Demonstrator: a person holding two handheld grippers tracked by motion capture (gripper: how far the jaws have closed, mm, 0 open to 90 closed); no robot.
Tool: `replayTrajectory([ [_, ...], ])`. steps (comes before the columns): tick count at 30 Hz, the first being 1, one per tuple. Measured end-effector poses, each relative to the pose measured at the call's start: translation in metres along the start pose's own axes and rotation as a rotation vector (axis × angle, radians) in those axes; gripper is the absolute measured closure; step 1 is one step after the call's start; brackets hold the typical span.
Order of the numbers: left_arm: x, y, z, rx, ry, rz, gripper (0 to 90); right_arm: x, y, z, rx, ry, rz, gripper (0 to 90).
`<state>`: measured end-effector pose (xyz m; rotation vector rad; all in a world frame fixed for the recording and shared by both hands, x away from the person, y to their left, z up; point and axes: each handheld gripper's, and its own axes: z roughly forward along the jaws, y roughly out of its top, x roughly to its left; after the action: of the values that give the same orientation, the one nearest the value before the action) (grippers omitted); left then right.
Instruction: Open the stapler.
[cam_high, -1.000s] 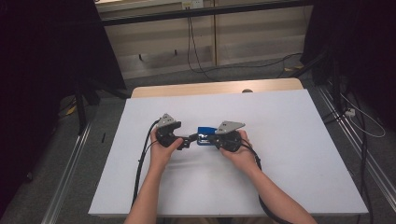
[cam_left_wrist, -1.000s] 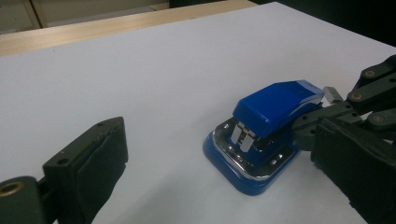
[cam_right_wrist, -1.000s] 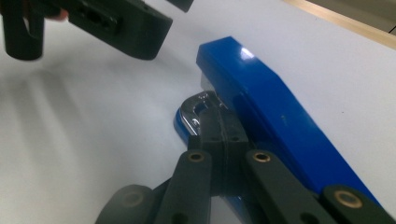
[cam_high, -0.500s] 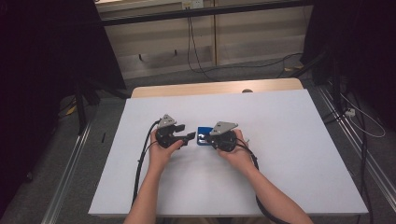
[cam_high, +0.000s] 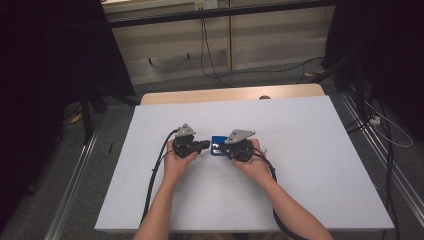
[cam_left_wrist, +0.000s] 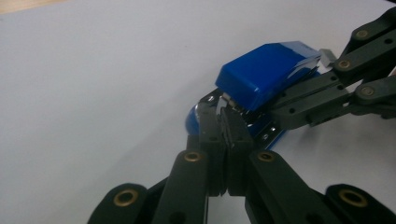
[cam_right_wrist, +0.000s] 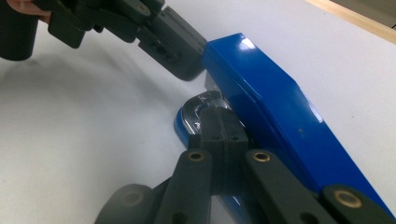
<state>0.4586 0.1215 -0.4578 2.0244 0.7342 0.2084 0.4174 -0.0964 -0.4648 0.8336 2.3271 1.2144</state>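
Blue and shiny, the stapler (cam_high: 218, 146) lies on the white table (cam_high: 310, 165) between both grippers; it looks hard, smooth and likely slippery. The left gripper (cam_left_wrist: 224, 122) has just been closing and seems to pinch its metal front. The right gripper (cam_right_wrist: 218, 122) looks shut on its base, a good spot.

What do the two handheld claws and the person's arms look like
Both claws, left claw and right claw, are black, with linked bars joined by brass-coloured pivots. Each carries a grey three-cornered plate on top and trails a black cable along the white table. The forearms are bare, with no sleeves showing.
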Motion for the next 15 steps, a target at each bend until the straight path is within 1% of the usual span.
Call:
replayTrajectory([
  [1,0.0,0.001,0.001,-0.005,0.001,0.005,88.8,0.0,0.0,0.0,-0.004,0.003,0.006,90.0],
  [3,-0.001,0.002,0.003,0.001,0.001,0.016,89.6,-0.001,0.0,0.0,-0.004,0.009,0.01,90.0],
  [7,0.0,0.003,0.002,-0.003,-0.004,0.03,89.8,-0.002,0.0,0.0,-0.003,0.009,0.012,90.0],
  [9,0.0,0.004,0.001,-0.017,-0.01,0.019,89.5,-0.002,0.0,0.001,-0.007,0.002,0.017,90.0],
  [11,-0.002,0.007,0.0,-0.022,-0.012,0.025,89.6,-0.003,-0.001,0.001,-0.014,0.005,0.037,90.0],
  [14,-0.003,0.011,-0.004,-0.045,-0.027,0.012,89.5,-0.002,0.0,0.001,-0.008,0.001,0.035,90.0],
  [15,-0.003,0.011,-0.004,-0.049,-0.028,0.016,89.5,-0.002,0.0,0.001,-0.005,-0.002,0.033,90.0],
])
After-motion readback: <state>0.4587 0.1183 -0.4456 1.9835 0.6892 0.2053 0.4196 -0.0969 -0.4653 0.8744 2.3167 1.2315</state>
